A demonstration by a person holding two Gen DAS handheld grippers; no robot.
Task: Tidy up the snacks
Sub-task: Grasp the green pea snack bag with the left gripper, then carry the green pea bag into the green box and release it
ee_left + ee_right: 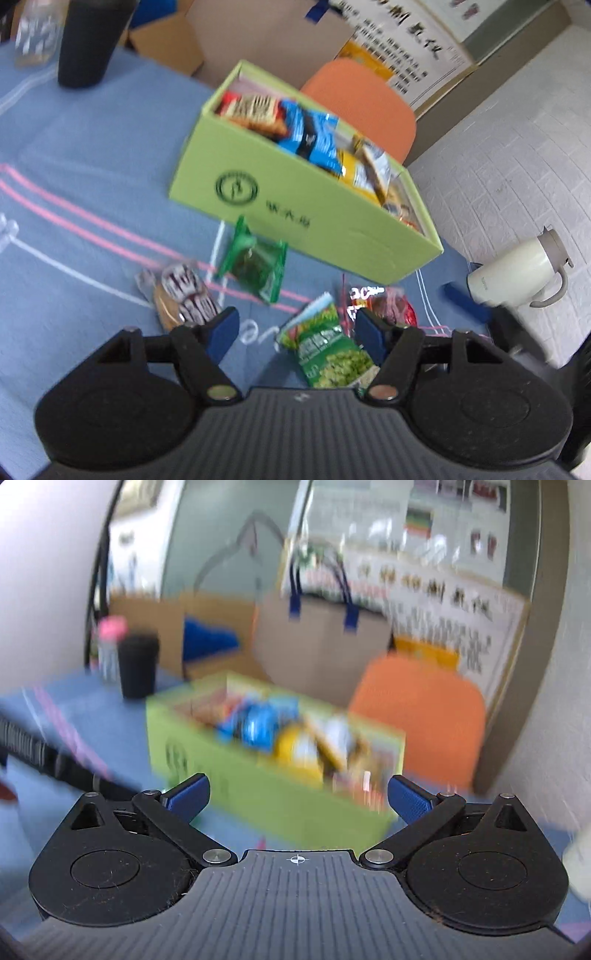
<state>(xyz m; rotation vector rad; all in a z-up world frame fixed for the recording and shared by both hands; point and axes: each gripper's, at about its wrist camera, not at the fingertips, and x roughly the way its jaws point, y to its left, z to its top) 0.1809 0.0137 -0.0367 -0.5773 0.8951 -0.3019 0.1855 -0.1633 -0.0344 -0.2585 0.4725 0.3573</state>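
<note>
A light green box on the blue tablecloth holds several snack packets. In front of it lie a green see-through packet, a clear packet of round biscuits, a green pea snack bag and a red packet. My left gripper is open and empty, hovering just above the pea bag. My right gripper is open and empty, held in the air in front of the box. The right wrist view is blurred.
A black cup and a clear bottle stand at the far left of the table. A white kettle stands at the right edge. An orange chair and cardboard boxes are behind the table.
</note>
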